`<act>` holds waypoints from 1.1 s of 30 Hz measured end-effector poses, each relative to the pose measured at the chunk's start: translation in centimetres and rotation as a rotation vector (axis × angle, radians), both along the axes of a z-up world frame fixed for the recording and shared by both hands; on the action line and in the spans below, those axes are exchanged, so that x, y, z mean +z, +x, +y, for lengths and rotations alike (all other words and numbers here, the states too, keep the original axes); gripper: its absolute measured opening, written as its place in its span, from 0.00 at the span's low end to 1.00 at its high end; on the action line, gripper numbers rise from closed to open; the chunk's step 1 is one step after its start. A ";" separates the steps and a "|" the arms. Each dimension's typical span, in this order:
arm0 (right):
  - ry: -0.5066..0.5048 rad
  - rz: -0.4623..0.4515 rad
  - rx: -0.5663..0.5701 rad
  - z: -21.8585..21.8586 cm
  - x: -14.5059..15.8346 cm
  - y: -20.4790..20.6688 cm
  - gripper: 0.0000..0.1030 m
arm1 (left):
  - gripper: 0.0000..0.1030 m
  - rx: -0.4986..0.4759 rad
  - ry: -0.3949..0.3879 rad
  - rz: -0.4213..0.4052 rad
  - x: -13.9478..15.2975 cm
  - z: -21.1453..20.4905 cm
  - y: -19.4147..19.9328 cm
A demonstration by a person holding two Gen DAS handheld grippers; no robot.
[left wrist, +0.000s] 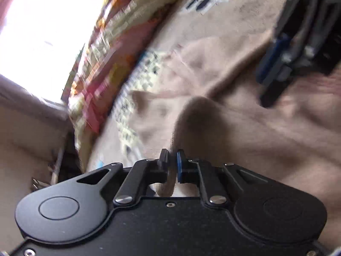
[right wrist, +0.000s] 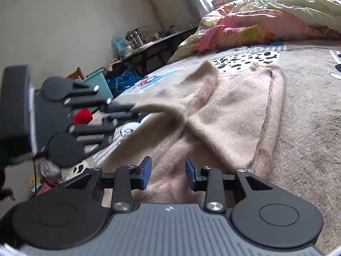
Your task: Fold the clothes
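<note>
**Sweater fold in progress: left tongs lifting a pinched edge**

Sweater position: the fuzzy beige knit sweater (right wrist: 230,115) lies spread on the bed, over a plush grey-beige blanket with cartoon prints (right wrist: 309,132). One part of the garment is raised off the bed and drawn toward the left side.

Left tongs (right wrist: 133,112): closed on the raised sweater edge. The left wrist view confirms a strip of fabric clamped between the narrow-set pads.

Right tongs (right wrist: 168,171): open, jaws well apart, holding nothing. They sit low over the near part of the sweater; contact with the fabric cannot be determined.

Risks, as judged from this state:
- The pinch takes only a small amount of fuzzy knit. A quick pull may let it slip out.
- With the lower part unheld, the whole garment may drag across the blanket instead of folding.
- A single-point lift may produce a skewed, wrinkled crease.

Surroundings: a rumpled pink, yellow and green floral quilt (right wrist: 266,21) lies at the far side of the bed beneath a bright window (left wrist: 42,25). Beyond the bed edge stand a cluttered dark side tabletop (right wrist: 153,42) and a teal plastic bin (right wrist: 100,81).
</note>
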State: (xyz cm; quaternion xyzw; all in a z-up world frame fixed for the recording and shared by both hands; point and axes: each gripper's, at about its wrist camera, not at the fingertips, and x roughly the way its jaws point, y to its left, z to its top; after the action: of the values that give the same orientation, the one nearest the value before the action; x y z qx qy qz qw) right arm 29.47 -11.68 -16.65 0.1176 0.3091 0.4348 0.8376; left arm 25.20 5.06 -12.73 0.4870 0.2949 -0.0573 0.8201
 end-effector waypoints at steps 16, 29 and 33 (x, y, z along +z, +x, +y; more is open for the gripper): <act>0.021 0.002 -0.006 -0.3 0.1 0.1 0.36 | 0.07 0.104 -0.217 0.043 -1.9 0.8 0.3; 0.013 0.011 -0.004 0.1 -0.4 0.0 0.39 | 0.24 0.125 -0.526 -0.096 6.3 2.8 9.2; -0.009 0.000 0.010 0.5 -0.6 -0.2 0.39 | 0.24 0.155 -0.495 -0.095 3.5 3.1 15.3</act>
State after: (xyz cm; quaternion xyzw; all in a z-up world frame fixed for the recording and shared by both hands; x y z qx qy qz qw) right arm 29.25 -11.15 -17.20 0.1122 0.3116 0.4378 0.8359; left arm 40.45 8.13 -9.24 0.2495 0.2696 -0.0416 0.9292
